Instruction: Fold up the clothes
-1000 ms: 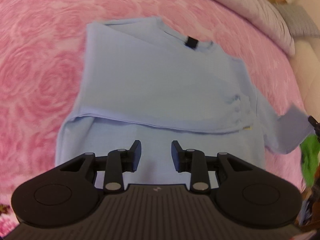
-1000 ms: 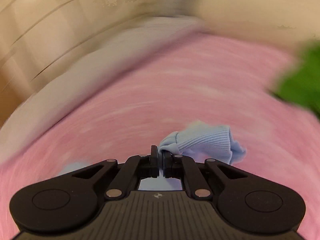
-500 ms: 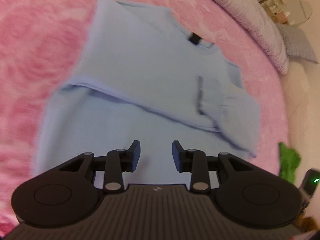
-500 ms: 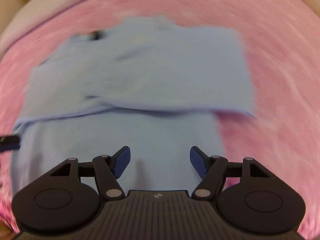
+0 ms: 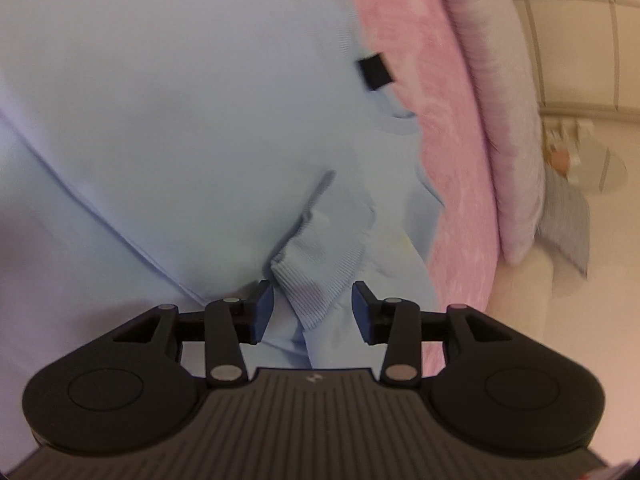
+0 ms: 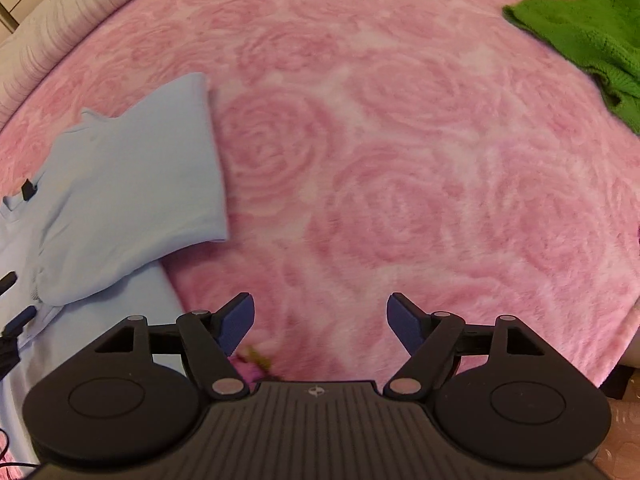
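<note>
Left wrist view: the left gripper is held with jaws apart around the ribbed cuff of the blue sweater on the pink bed. Sleeve folding is judged underway; closing on the cuff is called for. The right gripper is spread wide, empty.

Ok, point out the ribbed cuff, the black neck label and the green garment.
ribbed cuff [image 5: 320, 264], left wrist view, middle of the ribbing.
black neck label [image 5: 375, 71], left wrist view, its centre.
green garment [image 6: 588, 36], right wrist view, upper knit area.
</note>
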Tool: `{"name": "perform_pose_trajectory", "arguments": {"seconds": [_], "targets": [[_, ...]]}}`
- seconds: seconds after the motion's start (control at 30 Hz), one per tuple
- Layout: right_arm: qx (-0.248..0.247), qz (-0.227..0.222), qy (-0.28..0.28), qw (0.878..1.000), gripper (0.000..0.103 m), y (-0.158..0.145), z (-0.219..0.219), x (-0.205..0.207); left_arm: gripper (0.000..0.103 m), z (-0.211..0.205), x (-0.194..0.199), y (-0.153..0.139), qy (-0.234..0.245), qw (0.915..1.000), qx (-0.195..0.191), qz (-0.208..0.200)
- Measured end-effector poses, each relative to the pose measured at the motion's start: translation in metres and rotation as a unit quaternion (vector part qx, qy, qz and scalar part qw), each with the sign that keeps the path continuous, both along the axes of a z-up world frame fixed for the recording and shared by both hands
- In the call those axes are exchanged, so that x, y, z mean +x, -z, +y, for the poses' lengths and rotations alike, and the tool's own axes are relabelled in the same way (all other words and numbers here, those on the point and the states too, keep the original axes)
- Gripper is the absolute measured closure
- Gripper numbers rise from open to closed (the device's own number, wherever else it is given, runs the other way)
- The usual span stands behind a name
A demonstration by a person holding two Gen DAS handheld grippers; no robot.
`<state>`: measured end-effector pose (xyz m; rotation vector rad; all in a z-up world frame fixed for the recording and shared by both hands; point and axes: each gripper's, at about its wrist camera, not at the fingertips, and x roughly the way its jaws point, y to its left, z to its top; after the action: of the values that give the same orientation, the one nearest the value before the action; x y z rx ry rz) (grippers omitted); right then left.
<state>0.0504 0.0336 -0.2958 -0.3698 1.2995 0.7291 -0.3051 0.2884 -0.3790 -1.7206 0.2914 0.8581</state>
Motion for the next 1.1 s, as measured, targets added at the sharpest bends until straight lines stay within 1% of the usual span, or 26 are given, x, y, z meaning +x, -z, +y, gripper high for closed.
{"name": "perform_pose_trajectory", "arguments": {"seconds": [0.07,0.1,0.13,0.2,0.23,0.27,0.3,0.37,0.43,0.47,0.53,0.6,0.7,0.77,0.8,0.87,0.93,1.0,1.03,1.1], "targets": [[-0.003,0.004,0.001,1.0,0.026,0.002,0.0,0.003,0.075,-0.001,0.005,0.006,-0.02,0.9998,0.001,-0.008],[-0.004,0.006,0.001,1.0,0.026,0.004,0.001,0.004,0.084,0.0,0.007,0.004,-0.02,0.9997,0.011,-0.004],[-0.004,0.007,0.0,1.0,0.026,0.005,0.003,0.005,0.1,0.002,0.009,0.0,-0.018,0.9995,0.025,0.001],[-0.003,0.01,-0.004,1.0,0.026,0.006,0.009,0.006,0.101,0.008,0.006,-0.029,0.005,0.9948,0.101,0.014],[-0.001,0.011,-0.007,1.0,0.026,0.006,0.012,0.007,0.101,0.01,0.004,-0.044,0.017,0.9898,0.14,0.022],[0.002,0.013,-0.012,1.0,0.026,0.005,0.016,0.007,0.101,0.011,-0.003,-0.065,0.03,0.9808,0.189,0.037],[0.005,0.014,-0.016,1.0,0.026,0.005,0.019,0.007,0.101,0.012,-0.011,-0.085,0.042,0.9691,0.237,0.054],[0.009,0.017,-0.026,0.999,0.026,0.006,0.026,0.003,0.101,0.011,-0.035,-0.118,0.057,0.944,0.308,0.104],[0.011,0.021,-0.036,0.999,0.025,0.008,0.033,-0.002,0.101,0.012,-0.059,-0.13,0.076,0.9276,0.334,0.148],[0.013,0.022,-0.041,0.999,0.025,0.009,0.037,-0.005,0.101,0.012,-0.07,-0.13,0.088,0.9219,0.335,0.174],[0.016,0.026,-0.052,0.998,0.025,0.011,0.044,-0.01,0.101,0.014,-0.083,-0.12,0.11,0.917,0.326,0.202],[0.018,0.029,-0.062,0.997,0.025,0.013,0.051,-0.015,0.101,0.015,-0.091,-0.104,0.124,0.9172,0.306,0.223],[0.023,0.034,-0.078,0.996,0.025,0.016,0.061,-0.022,0.101,0.022,-0.094,-0.093,0.132,0.9121,0.309,0.234],[0.022,0.029,-0.085,0.996,0.025,0.015,0.064,-0.029,0.101,0.026,-0.096,-0.086,0.137,0.9086,0.312,0.241],[0.022,0.027,-0.086,0.996,0.025,0.014,0.063,-0.032,0.101,0.027,-0.098,-0.089,0.132,0.9067,0.324,0.235],[0.022,0.022,-0.086,0.996,0.025,0.011,0.061,-0.038,0.101,0.025,-0.105,-0.095,0.131,0.9008,0.344,0.231],[0.019,0.015,-0.082,0.996,0.025,0.011,0.058,-0.045,0.101,0.025,-0.113,-0.097,0.134,0.892,0.355,0.245],[0.013,0.011,-0.075,0.997,0.025,0.014,0.053,-0.054,0.101,0.026,-0.125,-0.092,0.131,0.893,0.346,0.256],[0.01,0.009,-0.073,0.997,0.025,0.016,0.051,-0.06,0.101,0.029,-0.131,-0.086,0.13,0.8953,0.337,0.261],[0.008,-0.002,-0.071,0.997,0.026,0.02,0.049,-0.071,0.101,0.032,-0.135,-0.076,0.141,0.8997,0.323,0.257]]}}
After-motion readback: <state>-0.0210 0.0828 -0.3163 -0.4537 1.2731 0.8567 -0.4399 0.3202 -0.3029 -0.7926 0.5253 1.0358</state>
